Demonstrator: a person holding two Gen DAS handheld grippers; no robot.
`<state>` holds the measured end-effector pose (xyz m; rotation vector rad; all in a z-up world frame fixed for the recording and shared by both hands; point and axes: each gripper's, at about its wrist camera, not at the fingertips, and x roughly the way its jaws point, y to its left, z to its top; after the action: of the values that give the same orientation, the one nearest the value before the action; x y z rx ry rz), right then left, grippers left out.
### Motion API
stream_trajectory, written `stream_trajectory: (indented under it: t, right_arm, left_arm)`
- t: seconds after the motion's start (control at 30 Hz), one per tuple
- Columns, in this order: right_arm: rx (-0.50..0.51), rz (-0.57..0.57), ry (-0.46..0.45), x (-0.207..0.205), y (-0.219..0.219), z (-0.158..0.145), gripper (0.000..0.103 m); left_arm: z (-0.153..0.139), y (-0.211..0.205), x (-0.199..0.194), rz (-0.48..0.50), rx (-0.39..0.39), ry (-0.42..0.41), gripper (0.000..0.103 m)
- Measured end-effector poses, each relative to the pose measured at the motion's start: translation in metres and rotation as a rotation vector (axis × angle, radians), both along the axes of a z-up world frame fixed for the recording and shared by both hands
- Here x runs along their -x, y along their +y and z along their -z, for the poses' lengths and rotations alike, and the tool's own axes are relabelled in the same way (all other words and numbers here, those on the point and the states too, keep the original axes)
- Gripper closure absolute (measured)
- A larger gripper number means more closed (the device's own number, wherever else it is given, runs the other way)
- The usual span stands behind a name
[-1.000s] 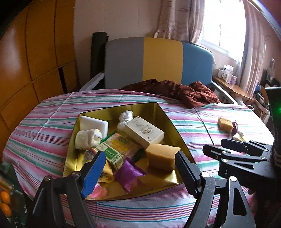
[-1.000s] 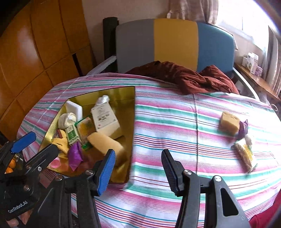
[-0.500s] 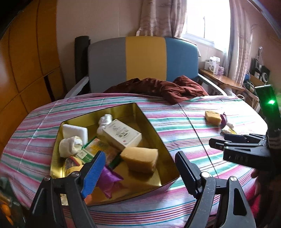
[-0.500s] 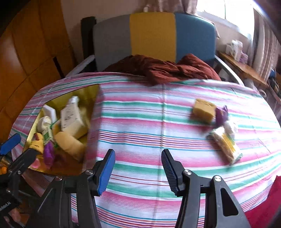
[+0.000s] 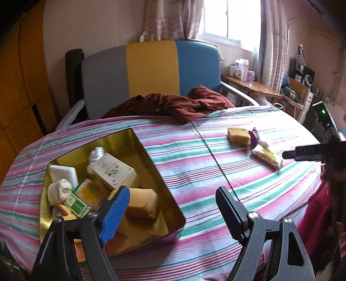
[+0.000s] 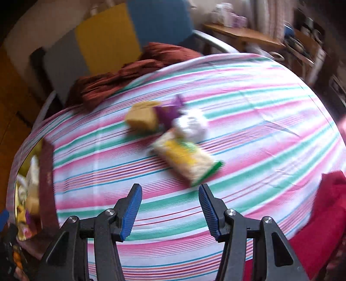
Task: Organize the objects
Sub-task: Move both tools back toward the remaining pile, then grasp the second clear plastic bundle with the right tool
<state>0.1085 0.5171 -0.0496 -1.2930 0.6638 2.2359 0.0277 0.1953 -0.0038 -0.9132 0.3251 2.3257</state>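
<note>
At the left of the table, which is draped in a cloth striped pink, green and white, sits a shallow gold tin with shiny metal walls. It holds a white soap-like block, a rolled white cloth, a white carton with small printing too fine to read, green and yellow packets and a rounded tan sponge. The left gripper hangs over the tin's near corner, its ribbed jaws wide apart with nothing between them. Further right on the cloth lie a blocky yellow sponge, a crinkled purple wrapper, a white wad and a clear packet of yellow contents with a green end, its label blurred. The right gripper hovers just short of that packet, jaws apart and empty. Behind stand a grey, yellow and blue chair with a rumpled maroon cloth, curtains and a bright window.
</note>
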Motion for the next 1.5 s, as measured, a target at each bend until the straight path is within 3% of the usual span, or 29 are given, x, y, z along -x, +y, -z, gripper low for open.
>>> stream_trajectory:
  t: [0.27,0.57,0.97,1.07,1.1,1.13,1.33,1.5]
  right_arm:
    - [0.001,0.030,-0.041,0.008,0.038,0.007,0.048]
    - [0.108,0.144,0.015,0.041,0.080,0.019,0.048]
    - [0.315,0.256,0.084,0.065,0.118,0.064,0.048]
    - [0.314,0.241,0.078,0.067,0.120,0.070,0.051]
    - [0.299,0.226,0.072,0.068,0.119,0.068,0.063]
    - [0.273,0.211,0.064,0.069,0.117,0.065,0.065]
    - [0.132,0.185,0.010,0.062,0.109,0.048,0.065]
    - [0.104,0.154,0.003,0.058,0.111,0.043,0.065]
  left_arm:
    - [0.005,0.018,-0.002,0.039,0.018,-0.014,0.021]
    - [0.010,0.038,-0.002,0.072,0.037,-0.033,0.021]
    - [0.015,0.063,0.003,0.102,0.060,-0.047,0.020]
    - [0.017,0.070,0.003,0.107,0.067,-0.048,0.020]
    - [0.017,0.073,0.004,0.110,0.071,-0.048,0.020]
    - [0.018,0.076,0.004,0.113,0.074,-0.049,0.020]
    - [0.014,0.095,0.017,0.108,0.070,-0.058,0.020]
    - [0.012,0.124,0.032,0.125,0.077,-0.067,0.021]
